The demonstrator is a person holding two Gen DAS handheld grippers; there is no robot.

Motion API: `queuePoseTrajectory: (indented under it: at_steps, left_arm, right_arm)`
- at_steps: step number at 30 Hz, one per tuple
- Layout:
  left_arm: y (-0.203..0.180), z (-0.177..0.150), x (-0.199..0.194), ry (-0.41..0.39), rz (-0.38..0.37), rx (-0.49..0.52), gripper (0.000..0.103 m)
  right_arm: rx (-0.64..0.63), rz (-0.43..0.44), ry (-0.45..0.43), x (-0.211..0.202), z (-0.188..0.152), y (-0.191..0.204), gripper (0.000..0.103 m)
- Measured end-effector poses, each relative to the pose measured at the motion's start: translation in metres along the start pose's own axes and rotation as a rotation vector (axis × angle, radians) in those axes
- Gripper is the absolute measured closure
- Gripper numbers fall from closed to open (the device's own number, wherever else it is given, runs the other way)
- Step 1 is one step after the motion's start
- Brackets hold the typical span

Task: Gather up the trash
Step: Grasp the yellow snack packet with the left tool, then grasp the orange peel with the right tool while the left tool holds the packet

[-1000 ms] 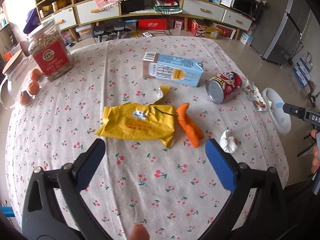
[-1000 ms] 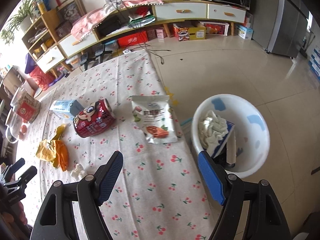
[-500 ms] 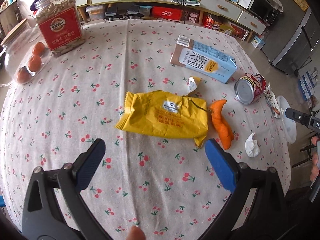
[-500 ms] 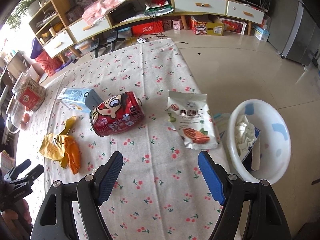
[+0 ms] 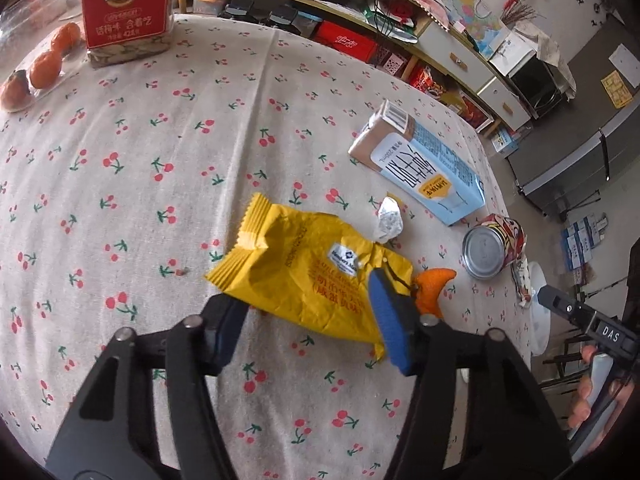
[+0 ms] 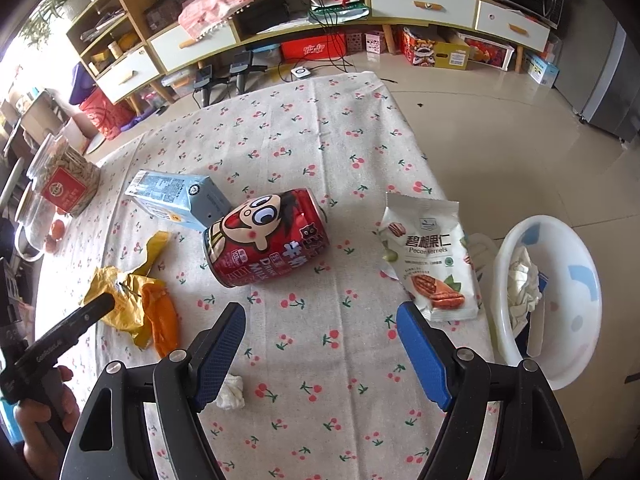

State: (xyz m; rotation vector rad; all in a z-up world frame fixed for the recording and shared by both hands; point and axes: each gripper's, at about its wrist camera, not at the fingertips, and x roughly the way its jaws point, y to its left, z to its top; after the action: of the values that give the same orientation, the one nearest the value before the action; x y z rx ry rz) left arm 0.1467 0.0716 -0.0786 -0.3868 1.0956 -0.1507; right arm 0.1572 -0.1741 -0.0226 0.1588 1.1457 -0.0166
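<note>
Through the left wrist camera, my left tool stood released, its pads straddling the near end of the yellow snack wrapper lying flat on the bench, orange peel just beside it. I judged a clench might pinch the tablecloth too, or skid off the slick film.

Through the right wrist camera, my right tool hovered released above a crumpled tissue, the white basin off the bench's edge.

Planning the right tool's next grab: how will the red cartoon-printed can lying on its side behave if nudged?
The red cartoon-printed metal can lies on its side, so it would probably roll on the cherry-print tablecloth. Its smooth, curved wall may slip between pads. Weight is unclear.
</note>
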Motion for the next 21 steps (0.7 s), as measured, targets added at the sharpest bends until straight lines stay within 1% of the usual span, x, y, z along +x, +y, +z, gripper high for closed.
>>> queuePoseTrajectory:
  at_steps: [1,3,4,6,8,11,15,21]
  left_arm:
    - [0.002,0.0,0.0,-0.001,-0.001,-0.009,0.064]
    - [0.005,0.001,-0.001,0.005,-0.021,-0.026,0.075]
    - [0.006,0.001,-0.003,0.005,-0.028,-0.032,0.084]
    - [0.006,0.003,-0.01,0.005,-0.045,-0.031,0.09]
    - [0.005,0.003,-0.018,0.0,-0.053,-0.026,0.092]
    - [0.008,0.0,-0.035,-0.029,-0.033,-0.015,0.095]
    - [0.024,-0.009,-0.056,-0.068,-0.012,-0.041,0.096]
    - [0.051,-0.023,-0.067,-0.063,0.004,-0.093,0.096]
  right_arm:
    - [-0.003,0.002,0.001,0.001,0.0,0.002,0.024]
    - [-0.015,0.004,0.004,0.002,0.0,0.007,0.024]
    - [-0.023,0.004,0.004,0.003,0.0,0.01,0.024]
    - [-0.037,0.003,0.007,0.004,-0.001,0.016,0.024]
    - [-0.048,0.01,0.012,0.005,-0.003,0.022,0.024]
    - [-0.076,0.043,0.022,0.009,-0.006,0.036,0.024]
    - [-0.133,0.082,0.04,0.017,-0.013,0.059,0.024]
    - [-0.2,0.128,0.06,0.03,-0.022,0.089,0.024]
